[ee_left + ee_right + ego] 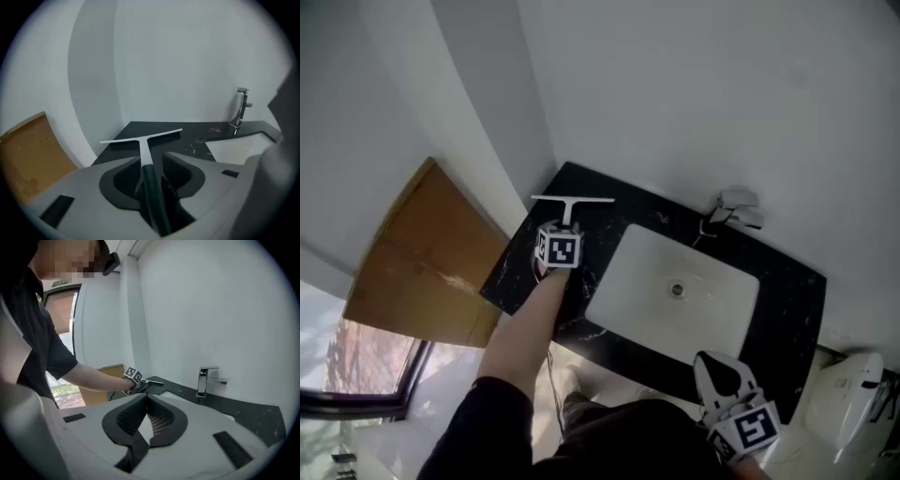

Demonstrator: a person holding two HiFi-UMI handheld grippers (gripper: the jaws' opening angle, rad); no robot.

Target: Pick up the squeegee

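The squeegee (573,202) has a thin white T-shaped blade (140,139) and a dark handle (153,190). My left gripper (565,228) is shut on that handle, which runs between the jaws (152,160). The blade points toward the wall over the back left corner of the black marble counter (787,300); whether it touches the counter I cannot tell. My right gripper (714,367) hangs at the counter's front right, shut (146,399) with nothing in it. The right gripper view shows the left gripper (140,384) with the squeegee far off.
A white sink basin (647,281) is set in the counter, with a chrome faucet (737,211) at its back. A brown cardboard sheet (422,253) leans left of the counter. A white toilet (853,394) stands at the right. White walls close in behind.
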